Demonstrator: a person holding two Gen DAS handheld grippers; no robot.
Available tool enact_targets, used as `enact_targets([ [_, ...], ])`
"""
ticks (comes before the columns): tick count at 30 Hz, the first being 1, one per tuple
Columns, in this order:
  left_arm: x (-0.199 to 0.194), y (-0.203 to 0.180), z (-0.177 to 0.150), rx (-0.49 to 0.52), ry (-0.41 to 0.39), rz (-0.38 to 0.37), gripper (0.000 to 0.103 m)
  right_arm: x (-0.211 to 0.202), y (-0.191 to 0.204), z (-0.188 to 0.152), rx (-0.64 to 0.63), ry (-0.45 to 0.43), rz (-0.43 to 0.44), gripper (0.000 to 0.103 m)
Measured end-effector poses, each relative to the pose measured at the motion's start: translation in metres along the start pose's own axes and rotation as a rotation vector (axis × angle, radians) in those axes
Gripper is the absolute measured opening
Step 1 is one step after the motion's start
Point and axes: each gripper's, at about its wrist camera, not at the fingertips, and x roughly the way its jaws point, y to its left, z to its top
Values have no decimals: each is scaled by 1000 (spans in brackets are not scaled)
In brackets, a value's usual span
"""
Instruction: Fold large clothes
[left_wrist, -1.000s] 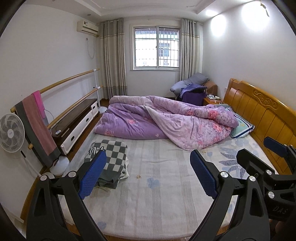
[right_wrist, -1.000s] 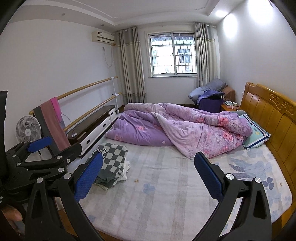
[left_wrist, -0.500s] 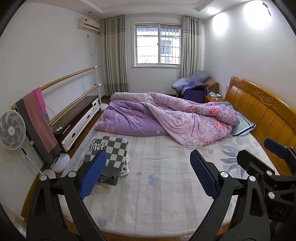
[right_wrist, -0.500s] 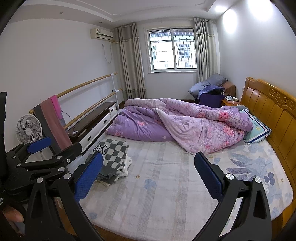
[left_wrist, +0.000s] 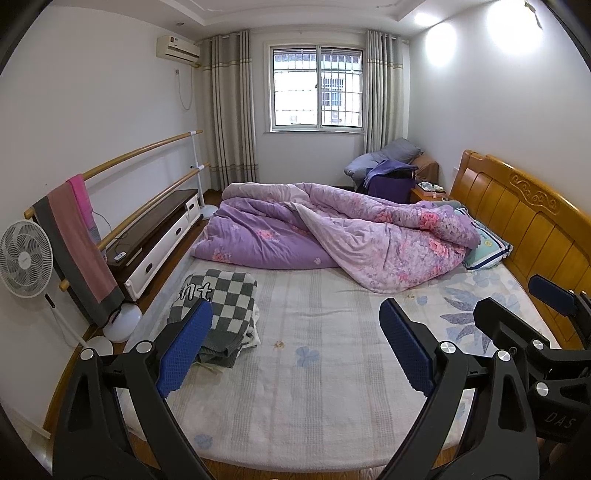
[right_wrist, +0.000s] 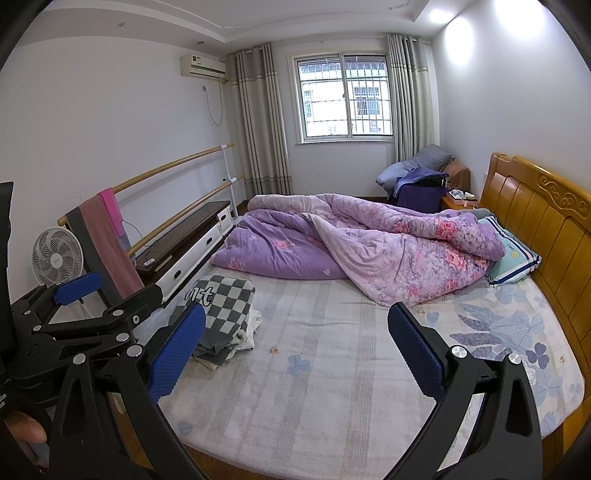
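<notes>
Two open hand-held grippers, left (left_wrist: 295, 339) and right (right_wrist: 297, 345), well short of folded checkered clothes (left_wrist: 218, 308).

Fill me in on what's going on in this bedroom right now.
A person holds a two-finger gripper in each hand at the foot of the bed, set to fold large clothes. The left gripper and the right gripper are both open and hold nothing. A stack of folded clothes, checkered piece on top, sits near the bed's left edge. A rumpled purple quilt lies across the far half. Neither gripper touches any fabric.
</notes>
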Motion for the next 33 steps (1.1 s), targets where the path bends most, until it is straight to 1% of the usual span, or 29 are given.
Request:
enact_targets([
  [15, 1, 2, -1, 2, 6, 4, 93, 2, -7, -3, 4, 8, -2, 95],
  [17, 1, 2, -2, 1, 9, 15, 93, 2, -8, -3, 3, 12, 3, 95],
  [28, 13, 0, -2, 1, 22, -11, 93, 4, -20, -2, 6, 24, 16, 95],
  [33, 15, -2, 0, 2, 22, -10, 93, 5, -22, -3, 7, 28, 21, 95],
])
